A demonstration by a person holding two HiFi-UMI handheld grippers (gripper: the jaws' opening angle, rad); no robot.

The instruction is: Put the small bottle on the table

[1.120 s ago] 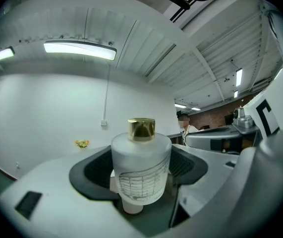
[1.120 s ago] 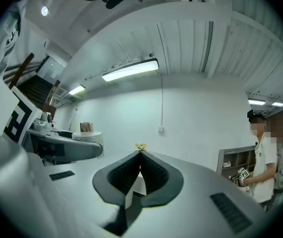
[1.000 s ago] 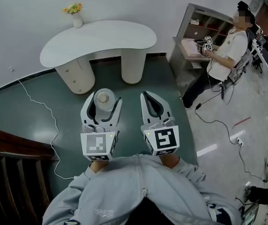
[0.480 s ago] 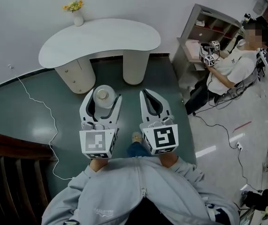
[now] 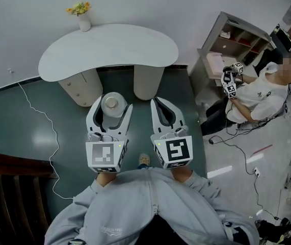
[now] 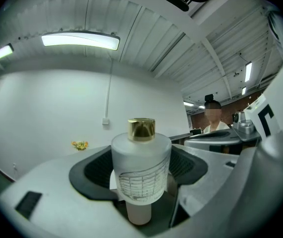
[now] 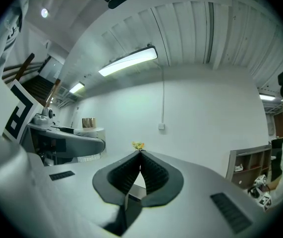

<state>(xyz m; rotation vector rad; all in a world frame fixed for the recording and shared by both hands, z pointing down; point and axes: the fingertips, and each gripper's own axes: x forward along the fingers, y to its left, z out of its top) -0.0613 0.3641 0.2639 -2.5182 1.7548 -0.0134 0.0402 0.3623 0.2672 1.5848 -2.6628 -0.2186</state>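
Observation:
A small frosted white bottle point(image 5: 111, 105) with a gold cap point(image 6: 141, 128) stands upright between the jaws of my left gripper point(image 5: 112, 107), which is shut on it. In the left gripper view the bottle point(image 6: 141, 175) fills the middle, its body clamped by the dark pads. My right gripper point(image 5: 160, 105) is beside it, shut with nothing in it; the right gripper view shows its tips point(image 7: 141, 152) meeting. The white kidney-shaped table point(image 5: 109, 51) lies ahead, beyond both grippers.
A small vase of flowers point(image 5: 82, 15) stands at the table's far left edge. A grey shelf unit point(image 5: 232, 40) and a seated person point(image 5: 260, 93) holding other grippers are at the right. A white cable point(image 5: 43, 131) runs over the green floor at the left.
The table has drawn slightly nearer and shifted in view as I move forward. Both grippers keep their hold and position. The person at the right has slid lower in the view.

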